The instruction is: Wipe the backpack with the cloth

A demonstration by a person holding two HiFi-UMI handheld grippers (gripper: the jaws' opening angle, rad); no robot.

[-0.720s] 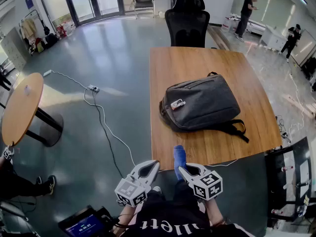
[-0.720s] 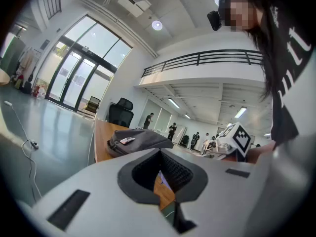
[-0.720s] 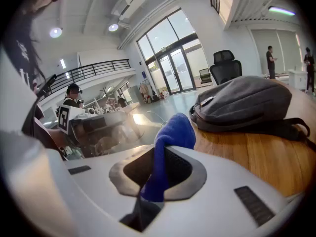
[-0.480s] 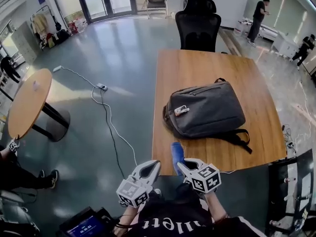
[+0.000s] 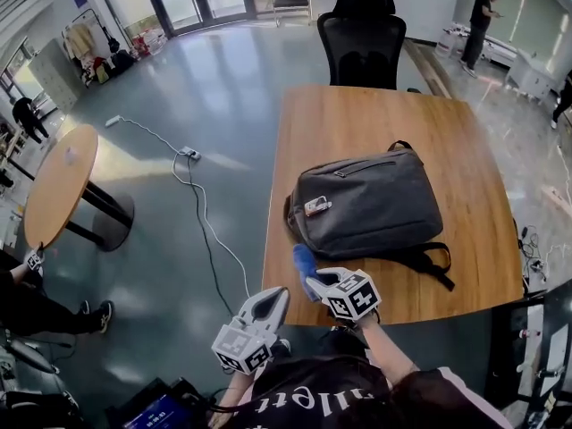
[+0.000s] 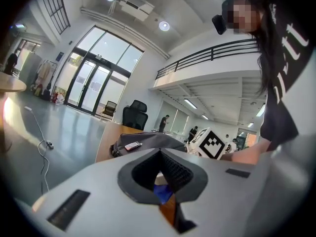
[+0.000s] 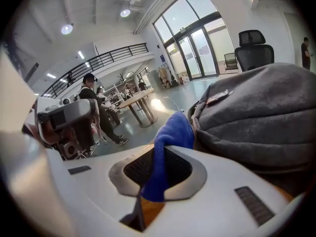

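A grey backpack (image 5: 366,199) lies flat on the wooden table (image 5: 357,114), with a small white and red tag (image 5: 315,206) on its near left part. My right gripper (image 5: 310,280) is shut on a blue cloth (image 5: 301,259) over the table's near edge, just short of the backpack's near left corner. In the right gripper view the cloth (image 7: 173,132) sticks up between the jaws of the gripper (image 7: 160,149), close beside the backpack (image 7: 261,107). My left gripper (image 5: 281,292) hangs off the table's near left corner, shut on nothing (image 6: 160,151).
A black office chair (image 5: 362,38) stands at the table's far end. To the left are a round wooden table (image 5: 58,186) and a power strip with a cable (image 5: 189,155) on the floor. A black rack (image 5: 545,347) is at the near right. People (image 5: 480,16) stand far back.
My right gripper has carried the blue cloth forward and left, over the table edge toward the backpack's near left corner. The left gripper has hardly moved.
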